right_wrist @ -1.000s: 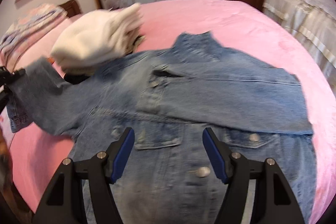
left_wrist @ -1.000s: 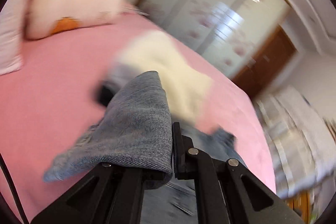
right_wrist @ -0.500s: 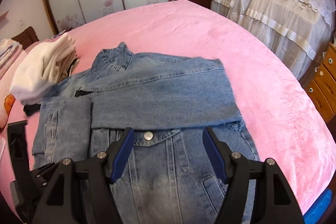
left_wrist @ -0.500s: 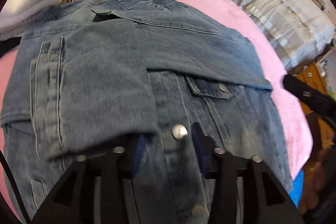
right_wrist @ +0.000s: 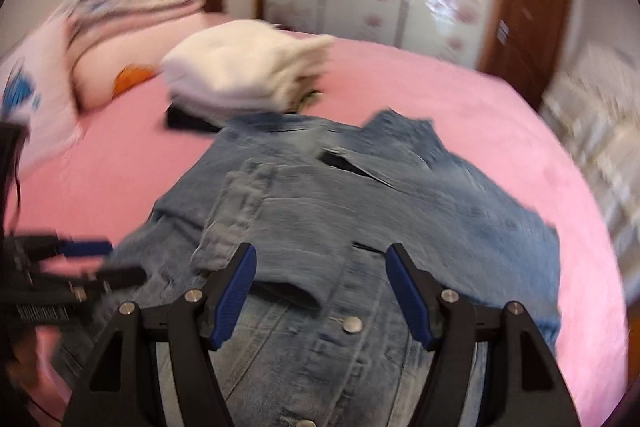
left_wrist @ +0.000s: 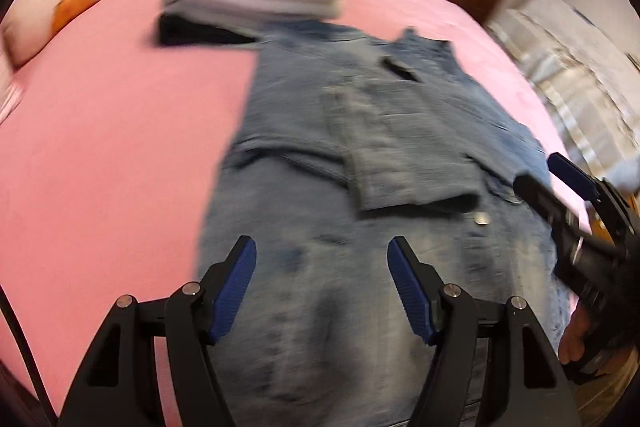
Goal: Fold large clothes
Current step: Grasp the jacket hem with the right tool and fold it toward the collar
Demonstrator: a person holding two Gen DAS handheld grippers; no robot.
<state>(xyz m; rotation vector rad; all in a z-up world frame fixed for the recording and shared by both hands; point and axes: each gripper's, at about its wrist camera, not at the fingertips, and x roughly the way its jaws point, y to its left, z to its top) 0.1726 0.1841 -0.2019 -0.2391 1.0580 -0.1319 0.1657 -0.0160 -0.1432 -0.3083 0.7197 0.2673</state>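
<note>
Your denim jacket [right_wrist: 360, 227] lies front-up on the pink bed [right_wrist: 500, 115], collar toward the far edge where the wardrobe doors stand, with both sleeves crossed over its chest and the hem nearest you. Your left gripper [left_wrist: 322, 287] hangs over the lower front of the jacket near its left side; its jaws have just been opening and now stand well apart, the blue pads [left_wrist: 234, 289] clear of the cloth and nothing between them but the denim lying flat below. Your right gripper [right_wrist: 320, 291] hovers over the button placket at the hem end, jaws spread about as wide, holding nothing; a metal button [right_wrist: 353, 325] shows just below the gap between its fingers. From the left wrist view you can see the right gripper [left_wrist: 560, 183] reaching in from the right edge, over the jacket's right side, with a hand [left_wrist: 576, 335] behind it. From the right wrist view the left gripper [right_wrist: 100, 261] comes in from the left edge beside the folded sleeve. A stack of folded white clothes [right_wrist: 244, 71] sits on a dark garment [right_wrist: 188, 123] at the far left of the bed, just beyond the jacket's shoulder, and pillows [right_wrist: 112, 39] lie in the far left corner. Both views are smeared by motion blur, so fine detail of the fabric cannot be told.
</note>
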